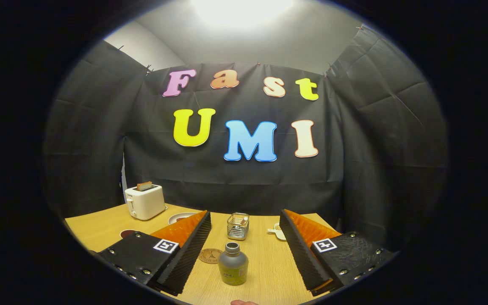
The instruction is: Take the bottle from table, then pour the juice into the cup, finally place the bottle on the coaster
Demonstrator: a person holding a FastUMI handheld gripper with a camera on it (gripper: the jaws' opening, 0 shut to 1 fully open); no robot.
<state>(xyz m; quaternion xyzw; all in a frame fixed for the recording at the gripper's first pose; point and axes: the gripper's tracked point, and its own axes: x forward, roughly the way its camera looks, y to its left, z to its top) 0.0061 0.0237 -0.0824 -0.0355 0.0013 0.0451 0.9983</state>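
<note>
Gripper fingers spread wide, nothing held. Small grey-green uncapped bottle upright on light wooden table, between fingers, untouched. Round brown cork coaster just beside bottle; clear ribbed glass cup beyond. Judgement: grasp, pour, placement all outstanding.

table wood | on it: toaster, bottle, coaster, cup, plate
</note>
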